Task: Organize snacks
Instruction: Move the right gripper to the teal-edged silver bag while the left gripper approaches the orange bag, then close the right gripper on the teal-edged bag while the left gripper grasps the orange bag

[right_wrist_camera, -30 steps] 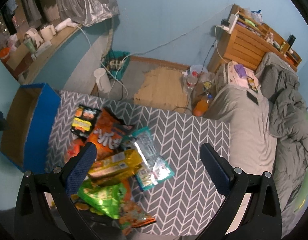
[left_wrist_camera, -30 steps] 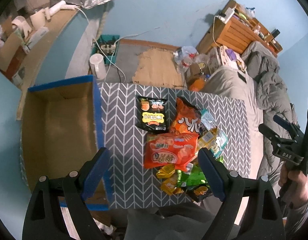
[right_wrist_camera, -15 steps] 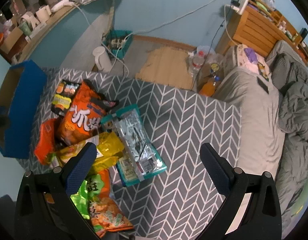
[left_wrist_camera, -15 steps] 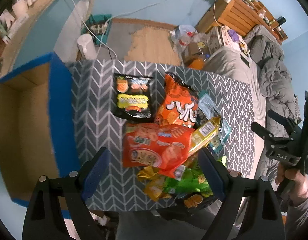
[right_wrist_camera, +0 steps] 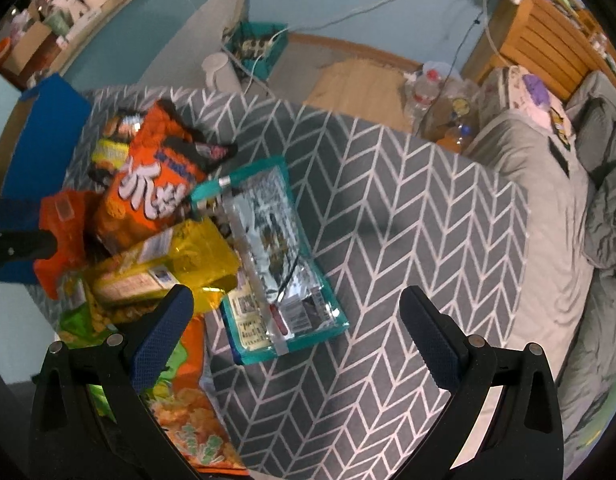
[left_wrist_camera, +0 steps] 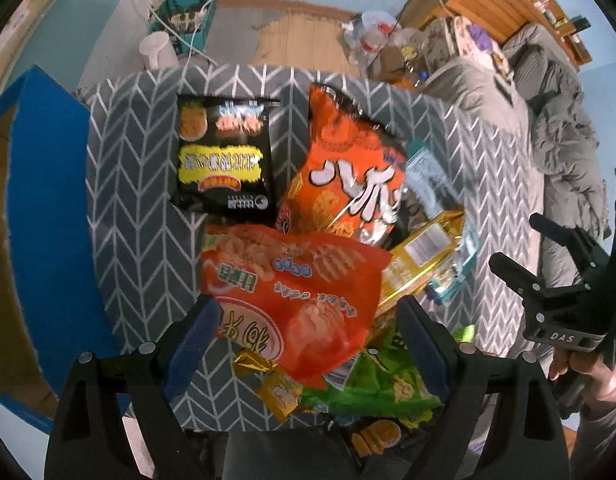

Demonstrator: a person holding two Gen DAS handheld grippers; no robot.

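Note:
A heap of snack bags lies on the grey chevron table point(left_wrist_camera: 139, 208). My left gripper point(left_wrist_camera: 308, 340) hangs open just above a red-orange chip bag point(left_wrist_camera: 291, 284), its blue pads either side of it without contact. Behind it lie a black bag point(left_wrist_camera: 223, 156) and an orange bag point(left_wrist_camera: 344, 176). A yellow pack point(right_wrist_camera: 163, 264), a teal and silver pack point(right_wrist_camera: 275, 256) and a green bag point(left_wrist_camera: 372, 384) fill the heap's right side. My right gripper point(right_wrist_camera: 295, 336) is open over the teal pack's near end. It also shows at the right edge of the left wrist view point(left_wrist_camera: 548, 280), held by a hand point(left_wrist_camera: 588, 372).
A blue-edged cardboard box point(left_wrist_camera: 43, 208) stands against the table's left side. Beyond the table are a white jug point(left_wrist_camera: 155, 50), a teal crate with cables point(right_wrist_camera: 259, 48), floor clutter, a wooden shelf point(right_wrist_camera: 548, 28) and a grey bed point(right_wrist_camera: 548, 208) to the right.
Both grippers have come down and forward toward the snack heap, which now looms larger. The left one shifted right, from the box's edge to over the red-orange bag. Nothing has been gripped.

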